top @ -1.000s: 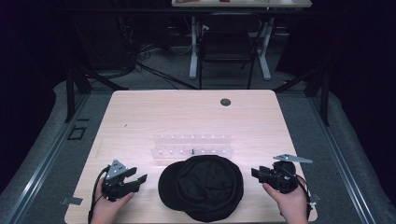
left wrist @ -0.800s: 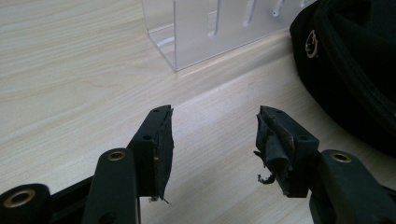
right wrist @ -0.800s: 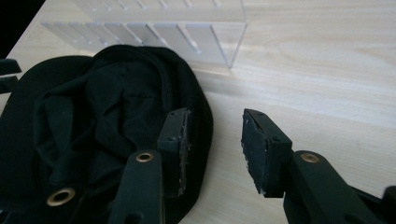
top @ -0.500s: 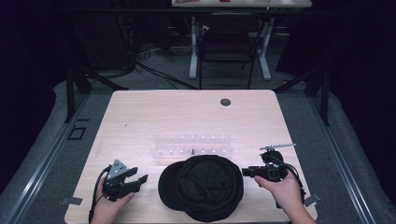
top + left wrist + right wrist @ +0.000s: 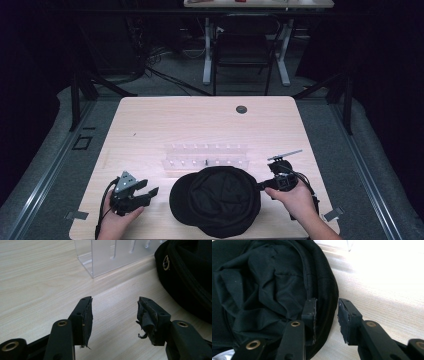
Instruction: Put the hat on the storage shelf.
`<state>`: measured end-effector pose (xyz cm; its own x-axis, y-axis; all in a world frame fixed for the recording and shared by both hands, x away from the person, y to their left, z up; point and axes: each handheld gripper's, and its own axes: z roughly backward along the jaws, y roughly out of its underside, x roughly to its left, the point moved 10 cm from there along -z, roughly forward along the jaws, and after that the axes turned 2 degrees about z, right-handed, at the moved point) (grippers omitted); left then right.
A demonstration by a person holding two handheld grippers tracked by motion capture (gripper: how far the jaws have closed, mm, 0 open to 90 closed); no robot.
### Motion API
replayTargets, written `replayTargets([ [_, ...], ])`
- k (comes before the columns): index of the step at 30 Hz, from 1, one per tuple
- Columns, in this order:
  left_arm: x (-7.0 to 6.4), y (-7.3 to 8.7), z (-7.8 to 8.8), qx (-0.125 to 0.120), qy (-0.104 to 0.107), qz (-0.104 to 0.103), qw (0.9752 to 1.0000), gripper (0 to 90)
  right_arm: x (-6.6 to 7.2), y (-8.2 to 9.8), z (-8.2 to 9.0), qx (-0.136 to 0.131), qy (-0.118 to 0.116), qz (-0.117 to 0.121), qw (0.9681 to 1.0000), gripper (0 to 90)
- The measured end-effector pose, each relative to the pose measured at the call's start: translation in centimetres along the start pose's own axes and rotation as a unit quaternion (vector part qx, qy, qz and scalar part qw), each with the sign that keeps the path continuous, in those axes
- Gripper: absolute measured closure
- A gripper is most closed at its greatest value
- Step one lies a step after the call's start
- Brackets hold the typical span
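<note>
A black fabric cap [image 5: 216, 200], lying inside-up, sits at the lower centre of the frame on a pale wood-grain surface [image 5: 165, 120]. Just above it stands a clear plastic rack [image 5: 206, 156]. At lower right, the right tongs [image 5: 326, 315] are narrowly parted, straddling the cap's rim, one jaw inside, one outside. At lower left, the left tongs [image 5: 114, 315] gape wide over bare wood, near the cap but apart from it.

Likely risk: closing on the soft rim alone could drag or fold the cap, or nudge it into the rack.

A second ago, the right tongs sat clear of the cap; they have since moved in to its edge. The left has stayed put.
</note>
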<state>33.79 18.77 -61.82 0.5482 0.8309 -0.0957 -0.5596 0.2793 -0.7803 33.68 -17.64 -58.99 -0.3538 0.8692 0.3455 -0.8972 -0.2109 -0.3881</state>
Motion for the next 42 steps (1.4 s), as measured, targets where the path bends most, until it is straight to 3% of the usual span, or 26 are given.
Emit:
replayTargets([
  [9,-0.1,0.0,-0.1,0.001,0.001,0.0,1.0,46.1,-0.3,0.3,-0.6,0.021,-0.016,-0.013,0.9996,73.4],
  [15,-0.1,0.0,-0.2,0.001,0.001,0.0,1.0,46.1,-0.1,0.9,-1.2,0.043,-0.034,-0.043,0.9976,74.3],
  [17,-0.1,0.1,-0.2,0.001,0.001,0.0,1.0,46.1,0.1,0.8,-1.5,0.035,-0.037,-0.056,0.9972,74.6],
  [18,-0.1,0.0,-0.2,0.001,0.001,0.0,1.0,46.1,-0.1,1.1,-1.3,0.055,-0.039,-0.043,0.9968,74.6],
  [22,-0.1,0.1,-0.2,0.002,0.002,0.0,1.0,46.1,-0.3,1.1,-1.8,0.052,-0.049,-0.06,0.9956,75.3],
  [27,-0.2,0.1,-0.2,0.004,0.003,-0.003,1.0,46.1,-0.5,1.4,-2.5,0.075,-0.066,-0.088,0.9911,78.4],
  [30,-0.1,0.1,-0.2,0.006,0.003,-0.004,1.0,46.1,-0.6,1.6,-2.5,0.088,-0.076,-0.088,0.9893,79.3],
  [36,-0.1,0.1,-0.2,0.006,0.003,-0.004,1.0,46.1,-0.5,1.5,-2.7,0.095,-0.122,-0.114,0.9813,85.1],
  [42,-0.2,0.2,-0.2,0.007,0.004,-0.005,1.0,46.1,-0.4,1.5,-2.4,0.102,-0.136,-0.117,0.9785,87.5],
])
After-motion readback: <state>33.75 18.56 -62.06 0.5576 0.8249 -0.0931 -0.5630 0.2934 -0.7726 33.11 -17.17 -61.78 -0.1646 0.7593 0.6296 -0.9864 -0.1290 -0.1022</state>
